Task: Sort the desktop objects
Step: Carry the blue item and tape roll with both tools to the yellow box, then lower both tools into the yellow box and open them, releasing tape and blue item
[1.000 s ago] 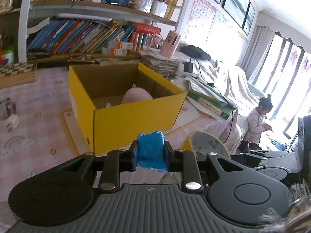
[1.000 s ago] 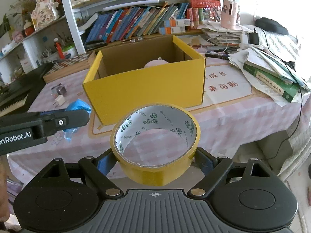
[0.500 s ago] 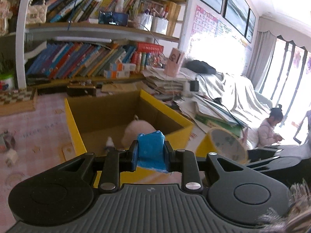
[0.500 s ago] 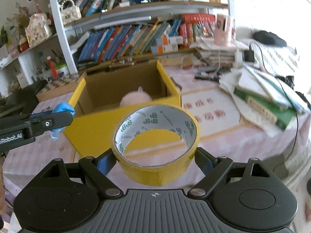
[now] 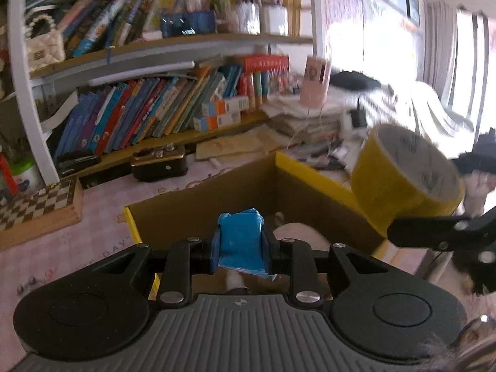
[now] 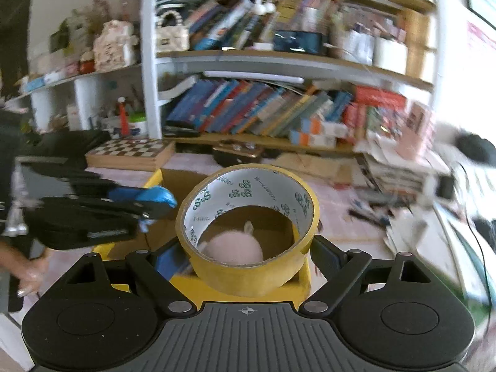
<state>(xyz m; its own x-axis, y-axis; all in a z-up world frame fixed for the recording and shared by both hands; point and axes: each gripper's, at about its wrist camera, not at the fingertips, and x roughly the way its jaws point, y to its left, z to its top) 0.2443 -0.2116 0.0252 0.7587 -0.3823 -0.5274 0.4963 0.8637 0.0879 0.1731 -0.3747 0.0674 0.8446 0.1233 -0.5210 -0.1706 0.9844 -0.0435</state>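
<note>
crowded bookshelf (image 6: 248, 114), pink tablecloth (image 5: 62, 238), left hand-held gripper (image 5: 240, 245) clamping blue packet (image 5: 240, 235), right hand-held gripper (image 6: 248, 254) clamping tape roll (image 6: 248, 260)

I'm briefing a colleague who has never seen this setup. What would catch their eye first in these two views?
Most striking is the yellow tape roll, clamped in the right gripper and held over the open yellow cardboard box. Next comes the small blue packet, pinched in the left gripper above the same box, where a pale pink round object already lies. Behind, crowded bookshelves fill the background.
</note>
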